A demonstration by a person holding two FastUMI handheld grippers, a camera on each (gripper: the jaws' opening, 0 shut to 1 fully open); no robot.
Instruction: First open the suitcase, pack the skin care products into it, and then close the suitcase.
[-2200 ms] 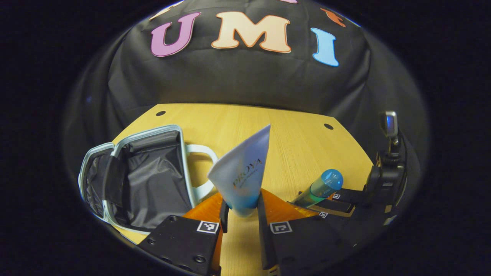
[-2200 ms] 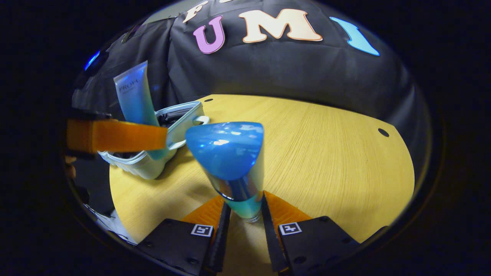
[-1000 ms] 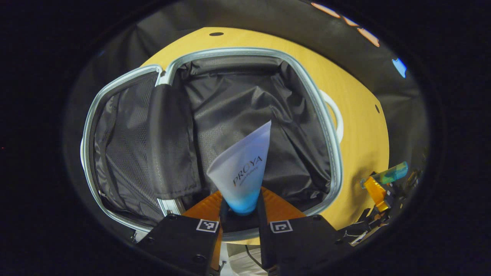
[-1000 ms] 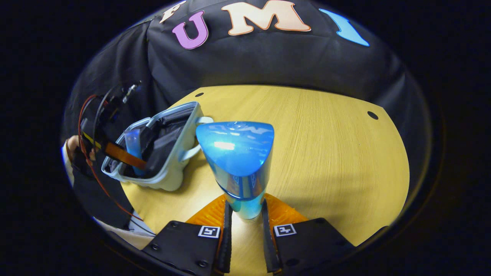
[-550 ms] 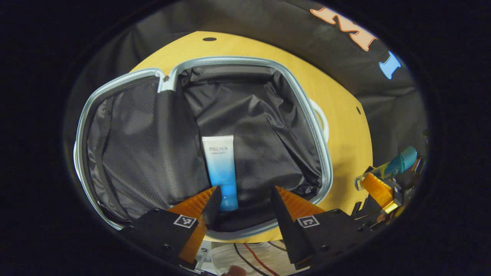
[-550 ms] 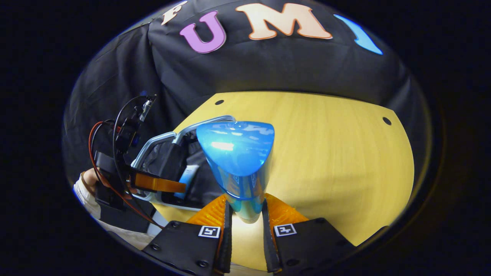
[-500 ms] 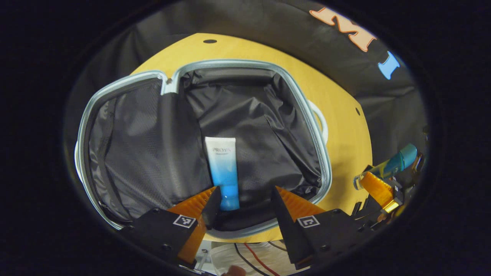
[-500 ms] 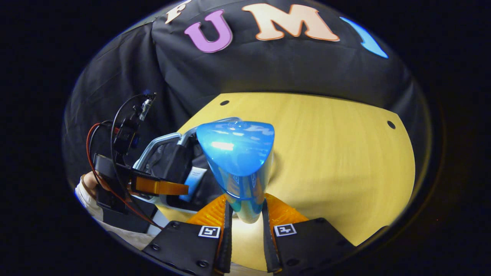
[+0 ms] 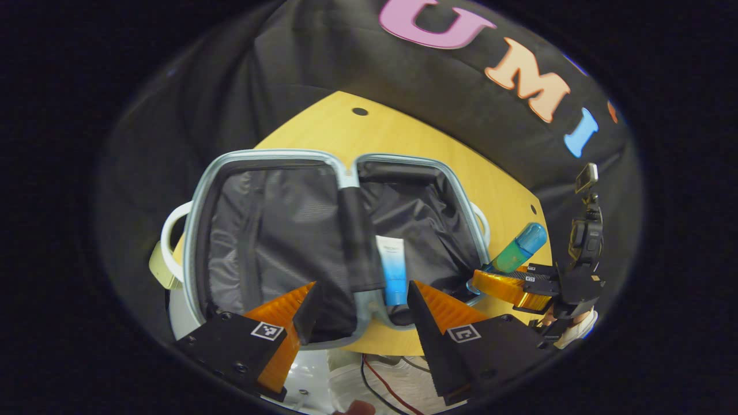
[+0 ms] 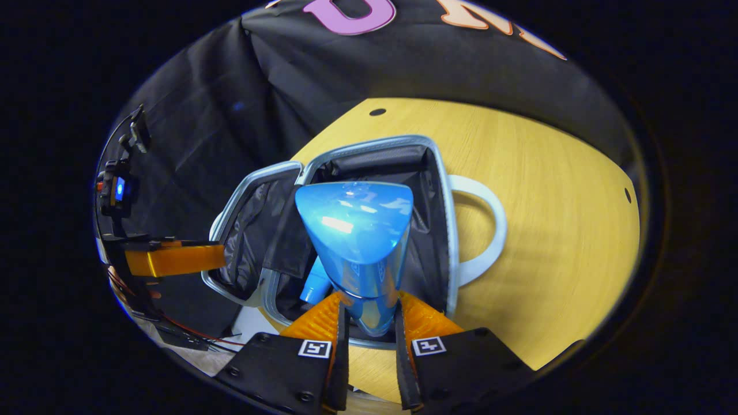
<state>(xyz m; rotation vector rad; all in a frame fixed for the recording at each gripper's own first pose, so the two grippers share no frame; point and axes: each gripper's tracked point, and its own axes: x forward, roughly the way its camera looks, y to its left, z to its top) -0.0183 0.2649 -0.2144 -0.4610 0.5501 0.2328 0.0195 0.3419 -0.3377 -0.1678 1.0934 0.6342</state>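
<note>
Right gripper view: cream tube [image 10: 316,283] mostly hidden behind the blue-capped bottle [image 10: 358,248]. Right gripper [image 10: 368,331] pinches that bottle's base, hanging over the open suitcase [image 10: 443,190] on the wooden table [image 10: 553,230]. Left gripper [image 9: 358,302] spread wide, holding nothing, above the suitcase's near rim; tube [image 9: 394,270] lies flat in the right compartment.
</note>
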